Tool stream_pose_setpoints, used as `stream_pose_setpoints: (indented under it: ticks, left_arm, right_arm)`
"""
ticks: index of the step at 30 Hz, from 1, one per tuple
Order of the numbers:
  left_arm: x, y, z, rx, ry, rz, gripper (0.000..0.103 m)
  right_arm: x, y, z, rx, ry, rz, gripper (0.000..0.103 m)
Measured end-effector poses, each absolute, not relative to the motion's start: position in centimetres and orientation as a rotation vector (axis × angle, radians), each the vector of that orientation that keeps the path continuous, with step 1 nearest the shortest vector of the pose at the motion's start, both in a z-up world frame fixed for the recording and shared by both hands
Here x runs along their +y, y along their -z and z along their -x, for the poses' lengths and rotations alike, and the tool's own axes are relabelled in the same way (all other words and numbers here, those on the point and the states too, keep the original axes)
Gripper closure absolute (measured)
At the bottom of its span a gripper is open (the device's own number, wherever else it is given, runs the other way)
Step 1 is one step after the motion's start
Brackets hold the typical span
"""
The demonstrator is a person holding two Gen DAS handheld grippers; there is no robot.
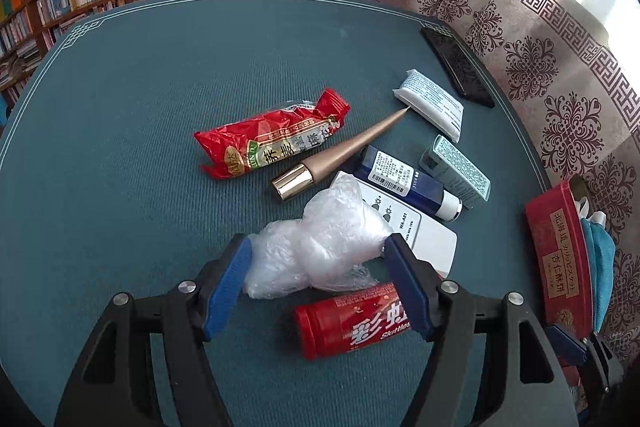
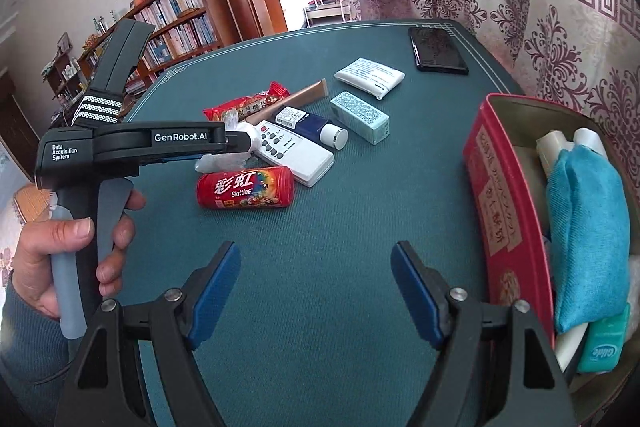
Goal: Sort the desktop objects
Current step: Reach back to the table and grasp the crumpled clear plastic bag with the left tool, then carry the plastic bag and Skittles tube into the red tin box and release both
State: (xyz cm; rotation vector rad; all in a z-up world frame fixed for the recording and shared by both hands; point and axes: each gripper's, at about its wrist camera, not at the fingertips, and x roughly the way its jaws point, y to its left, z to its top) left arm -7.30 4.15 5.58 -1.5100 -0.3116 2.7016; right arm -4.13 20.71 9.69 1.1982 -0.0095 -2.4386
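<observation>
My left gripper (image 1: pixel 320 279) stands wide, its blue pads flanking a crumpled plastic bag (image 1: pixel 320 251) without visibly pressing it; the bag lies partly on a white remote (image 1: pixel 434 239). Just beneath the jaws lies a red Skittles can (image 1: pixel 344 323). Beyond sit a navy tube (image 1: pixel 404 183), gold cone (image 1: pixel 340 155) and red snack pack (image 1: pixel 272 139). My right gripper (image 2: pixel 316 287) is open over bare mat (image 2: pixel 340 247), empty. The red tin (image 2: pixel 508 211) stands to its right, well apart from the pile.
</observation>
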Motion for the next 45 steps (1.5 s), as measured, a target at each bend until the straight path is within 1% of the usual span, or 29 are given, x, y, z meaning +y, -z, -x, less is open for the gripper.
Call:
stream_pose_setpoints:
  ticks: [5, 7, 8, 9, 11, 13, 18, 23, 30, 33, 36, 38, 39, 41, 42, 45]
  left_arm:
    - [3.7, -4.6, 8.4, -0.32, -2.67, 1.494, 0.027]
    - [3.3, -4.0, 8.1, -0.343, -2.641, 1.508, 0.054]
    - [2.8, -4.0, 7.7, -0.376, -2.648, 1.491, 0.058]
    - [2.2, -4.0, 7.3, -0.41, -2.652, 1.488, 0.069]
    - [0.7, -4.3, 6.2, -0.495, -2.658, 1.478, 0.069]
    - [-0.5, -5.1, 4.8, -0.532, -2.693, 1.445, 0.069]
    - [-2.4, -7.4, 2.0, -0.488, -2.774, 1.34, 0.069]
    - [-2.8, -7.8, 1.0, -0.471, -2.777, 1.317, 0.069]
    - [-4.1, -7.0, 0.2, -0.515, -2.775, 1.337, 0.069]
    - [-4.4, -7.1, -0.5, -0.52, -2.785, 1.332, 0.069]
    - [-4.5, -7.6, -1.2, -0.52, -2.794, 1.319, 0.069]
    - [-4.5, -8.0, -1.8, -0.515, -2.8, 1.308, 0.069]
    - [-4.5, -8.2, -2.1, -0.514, -2.803, 1.3, 0.069]
    - [-4.4, -8.6, -2.7, -0.505, -2.807, 1.29, 0.069]
    - [-4.3, -8.8, -2.9, -0.496, -2.807, 1.287, 0.068]
    - [-3.9, -9.2, -3.6, -0.484, -2.804, 1.281, 0.068]
  right_arm:
    - [18.8, -9.2, 5.9, 0.011, 2.377, -1.216, 0.022]
    - [18.1, -8.9, 6.7, 0.0, 2.344, -1.24, 0.022]
    - [17.8, -8.8, 7.0, 0.004, 2.339, -1.247, 0.022]
    - [17.5, -8.7, 7.3, 0.016, 2.337, -1.245, 0.022]
    - [16.8, -8.6, 7.7, 0.046, 2.334, -1.239, 0.022]
    - [16.0, -8.5, 8.2, 0.064, 2.309, -1.234, 0.022]
    - [14.4, -7.9, 10.1, 0.082, 2.308, -1.216, 0.022]
    - [13.0, -7.5, 11.1, 0.135, 2.258, -1.207, 0.022]
    - [12.9, -6.2, 6.9, 0.113, 2.013, -1.279, 0.022]
    - [12.0, -6.8, 5.7, 0.191, 2.066, -1.222, 0.022]
    - [10.4, -6.9, 6.6, 0.295, 2.181, -1.192, 0.03]
    - [8.9, -6.2, 7.0, 0.355, 2.178, -1.183, 0.041]
    - [8.2, -5.6, 7.1, 0.403, 2.178, -1.195, 0.048]
    - [7.3, -4.7, 6.9, 0.475, 2.208, -1.186, 0.057]
    - [7.0, -4.5, 6.7, 0.492, 2.206, -1.182, 0.064]
    - [7.6, -4.1, 6.5, 0.43, 2.234, -1.203, 0.065]
